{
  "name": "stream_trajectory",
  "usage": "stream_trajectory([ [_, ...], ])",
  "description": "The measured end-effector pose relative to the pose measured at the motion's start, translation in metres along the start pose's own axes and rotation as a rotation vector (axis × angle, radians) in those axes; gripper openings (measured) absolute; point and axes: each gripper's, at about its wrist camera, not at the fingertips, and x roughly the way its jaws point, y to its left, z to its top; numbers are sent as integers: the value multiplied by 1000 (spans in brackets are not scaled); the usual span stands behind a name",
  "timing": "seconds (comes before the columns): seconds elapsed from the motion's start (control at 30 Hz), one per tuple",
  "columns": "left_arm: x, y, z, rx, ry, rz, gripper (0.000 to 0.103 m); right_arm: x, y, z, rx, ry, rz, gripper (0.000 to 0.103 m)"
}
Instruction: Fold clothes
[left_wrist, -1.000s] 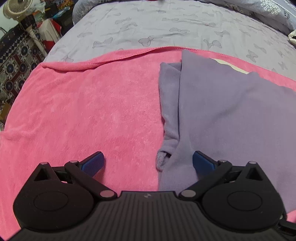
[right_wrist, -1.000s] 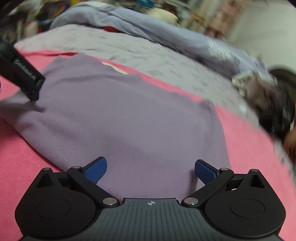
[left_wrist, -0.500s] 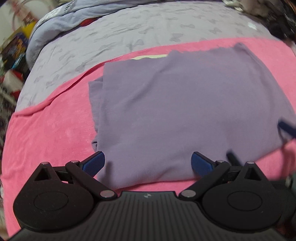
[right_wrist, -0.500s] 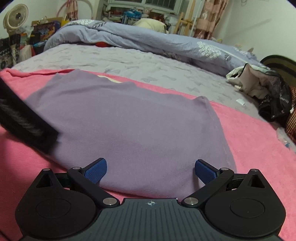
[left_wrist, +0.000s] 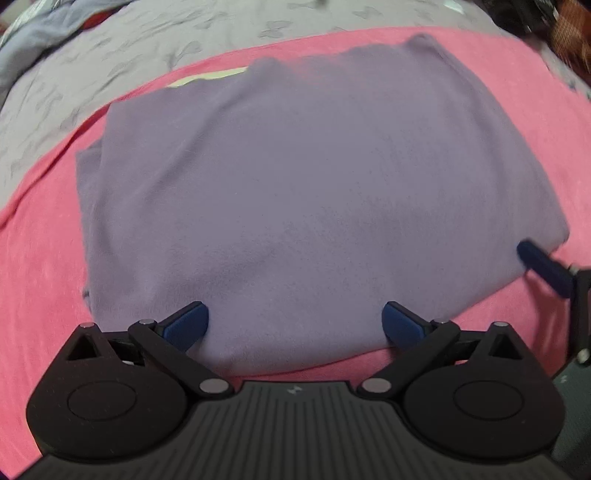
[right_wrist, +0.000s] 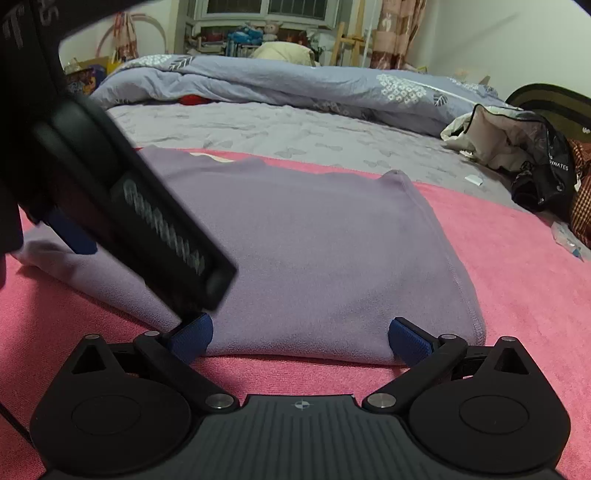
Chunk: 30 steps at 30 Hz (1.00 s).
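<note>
A folded purple garment lies flat on a pink towel on the bed; it also shows in the right wrist view. My left gripper is open, its blue pads astride the garment's near edge. My right gripper is open at the garment's near right corner, low over the pink towel. The left gripper's black body crosses the right wrist view at the left. One right gripper finger shows at the right edge of the left wrist view.
A grey butterfly-print bedsheet lies beyond the towel, with a bunched blue-grey duvet behind it. A pile of clothes and bags sits at the right. Shelves and clutter stand at the far wall.
My left gripper has swung right and now faces the garment's middle near edge. My right gripper has dropped lower and closer to the near right corner. The two grippers are now side by side.
</note>
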Motion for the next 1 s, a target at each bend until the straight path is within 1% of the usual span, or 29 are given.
stream_trajectory([
  [0.27, 11, 6, 18, -16, -2, -8, 103, -1, 3, -2, 0, -1, -2, 103],
  [0.43, 9, 0, 25, -10, 2, 38, 103, 0, 3, -1, -2, -5, -9, 103],
  [0.5, 7, -5, 30, 20, -8, 78, 103, 0, 4, -1, -3, -7, -12, 103],
  [0.57, 6, -12, 31, 83, -25, 120, 103, 0, 5, -1, -4, -7, -13, 103],
  [0.63, 7, -17, 33, 138, -36, 142, 103, 0, 4, -1, -4, -7, -13, 103],
  [0.83, 11, -8, 43, 139, -45, 102, 103, -1, 2, 0, 1, -5, -11, 103],
  [0.9, 10, -7, 46, 127, -75, 113, 103, -1, 2, 0, 1, -6, -11, 103],
  [0.97, 10, -7, 49, 118, -122, 145, 103, -1, 2, -1, 2, -7, -11, 103],
  [1.0, 11, -7, 48, 116, -127, 151, 103, -1, 2, -1, 2, -6, -11, 103],
])
